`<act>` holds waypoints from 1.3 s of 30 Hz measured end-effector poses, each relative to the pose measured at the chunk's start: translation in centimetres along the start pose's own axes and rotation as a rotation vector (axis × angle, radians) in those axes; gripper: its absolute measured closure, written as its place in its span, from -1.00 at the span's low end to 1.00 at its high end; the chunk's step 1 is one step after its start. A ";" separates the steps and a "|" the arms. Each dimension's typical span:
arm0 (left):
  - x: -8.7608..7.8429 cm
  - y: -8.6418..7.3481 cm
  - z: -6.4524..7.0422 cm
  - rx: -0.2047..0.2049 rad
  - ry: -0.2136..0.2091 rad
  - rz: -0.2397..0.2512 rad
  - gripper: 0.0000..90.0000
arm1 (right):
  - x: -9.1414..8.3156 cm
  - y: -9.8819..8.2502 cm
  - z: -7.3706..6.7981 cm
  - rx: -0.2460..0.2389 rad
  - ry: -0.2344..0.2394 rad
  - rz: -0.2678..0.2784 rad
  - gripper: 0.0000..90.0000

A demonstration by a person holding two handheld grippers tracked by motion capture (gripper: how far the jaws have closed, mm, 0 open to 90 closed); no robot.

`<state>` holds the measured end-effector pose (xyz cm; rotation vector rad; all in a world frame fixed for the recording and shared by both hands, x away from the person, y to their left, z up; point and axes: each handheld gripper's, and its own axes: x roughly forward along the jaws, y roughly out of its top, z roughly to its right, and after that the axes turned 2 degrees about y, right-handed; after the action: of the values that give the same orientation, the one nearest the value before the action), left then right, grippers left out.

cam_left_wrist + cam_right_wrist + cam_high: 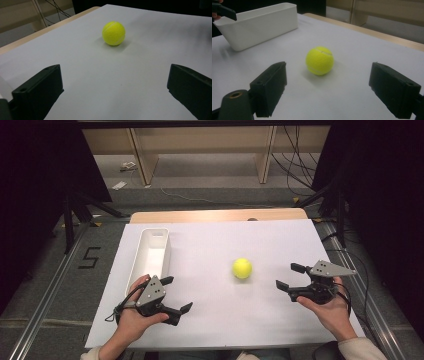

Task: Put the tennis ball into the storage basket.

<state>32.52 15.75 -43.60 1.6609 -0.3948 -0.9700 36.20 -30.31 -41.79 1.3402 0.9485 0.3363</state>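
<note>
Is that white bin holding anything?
Empty: the high view shows the white bin's bare inside; the tennis ball lies outside on the table.

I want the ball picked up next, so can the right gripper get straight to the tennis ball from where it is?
Probably yes. The right gripper is open and faces the tennis ball, with bare table cover between them. The white bin stands off to the far side, out of the way.

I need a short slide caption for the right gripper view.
Open right gripper faces a yellow tennis ball on the white table, white bin behind.
</note>
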 end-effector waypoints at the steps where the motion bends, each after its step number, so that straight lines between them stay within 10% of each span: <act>1: 0.0 0.0 0.0 0.001 -0.001 0.000 -1.00 | 0.0 0.0 0.0 0.000 0.000 0.000 -0.66; 39: 0.5 0.0 -0.1 0.012 -0.020 0.006 -1.00 | 3.4 0.7 -0.5 -0.019 0.026 -0.023 -0.66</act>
<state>32.90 15.41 -43.77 1.6614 -0.4195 -0.9823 38.09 -27.42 -42.43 1.3093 0.9799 0.3447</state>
